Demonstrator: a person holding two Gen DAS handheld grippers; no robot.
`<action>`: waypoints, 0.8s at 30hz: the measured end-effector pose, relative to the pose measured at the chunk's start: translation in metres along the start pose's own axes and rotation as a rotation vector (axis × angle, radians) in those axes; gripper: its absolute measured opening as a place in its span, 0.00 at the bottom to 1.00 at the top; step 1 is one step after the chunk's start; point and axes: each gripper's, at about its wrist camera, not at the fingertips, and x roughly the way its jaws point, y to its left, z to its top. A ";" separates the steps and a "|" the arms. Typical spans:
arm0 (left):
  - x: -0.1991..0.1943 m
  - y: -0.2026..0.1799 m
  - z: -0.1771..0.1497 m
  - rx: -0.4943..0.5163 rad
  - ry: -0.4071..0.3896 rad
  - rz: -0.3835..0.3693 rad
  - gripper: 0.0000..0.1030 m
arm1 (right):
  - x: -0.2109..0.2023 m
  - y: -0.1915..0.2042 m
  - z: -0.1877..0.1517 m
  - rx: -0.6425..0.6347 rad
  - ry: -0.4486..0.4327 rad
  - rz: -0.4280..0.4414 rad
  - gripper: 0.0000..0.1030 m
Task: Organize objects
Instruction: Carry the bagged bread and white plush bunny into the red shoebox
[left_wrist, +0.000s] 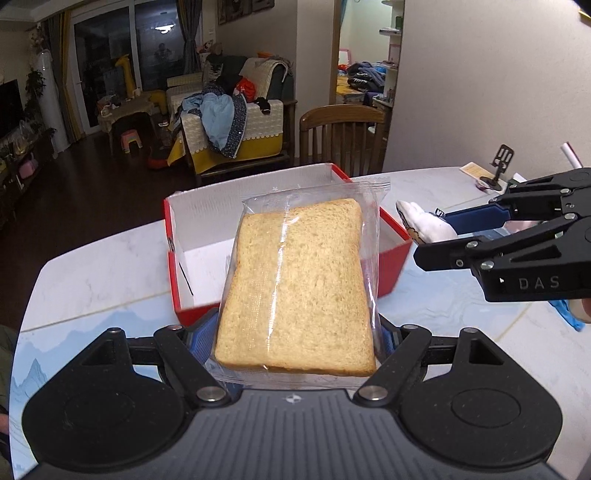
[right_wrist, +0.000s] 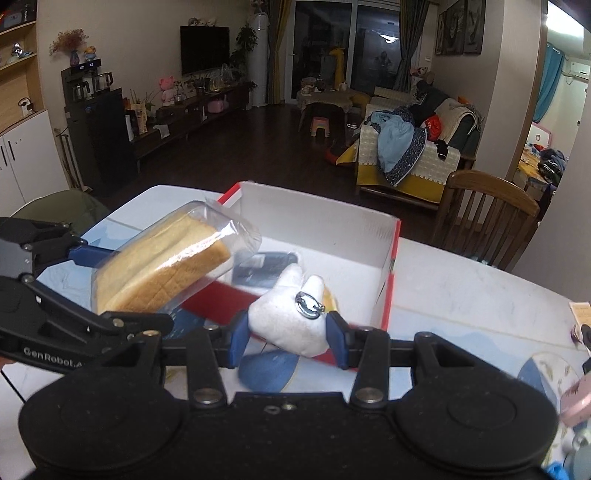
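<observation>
The left gripper (left_wrist: 295, 332) has its jaws pinching a clear-wrapped pack of sliced bread (left_wrist: 295, 288) by its two long edges, the blue pads pressed against the wrapper on either side. The bread is held in the air, tilted, just in front of and partly over the near wall of a red box (left_wrist: 395, 254) with a white inside that sits open on the pale marbled worktop (left_wrist: 92, 273). From the right wrist view the same bread (right_wrist: 162, 273) hangs at the left of the box (right_wrist: 391, 266), its far end over the box's near left corner. The right gripper (right_wrist: 286, 334) has its jaws closed on a small white stuffed toy (right_wrist: 284, 317) with a metal ring (right_wrist: 308, 304) on it; the toy is gripped on both sides and is held above the near edge of the box. In the left wrist view that toy (left_wrist: 424, 221) shows at the right, beside the box's right wall. A dark flat thing (right_wrist: 264, 267) lies on the box floor; what it is I cannot tell. A wooden chair (left_wrist: 340, 136) stands behind the worktop.
</observation>
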 end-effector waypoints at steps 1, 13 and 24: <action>0.005 0.001 0.003 -0.001 0.004 0.004 0.78 | 0.005 -0.003 0.003 0.000 0.001 -0.002 0.42; 0.072 0.009 0.043 0.053 0.057 0.108 0.78 | 0.063 -0.029 0.026 -0.021 0.028 -0.013 0.42; 0.129 0.023 0.066 0.035 0.153 0.133 0.78 | 0.119 -0.041 0.037 -0.030 0.098 -0.029 0.42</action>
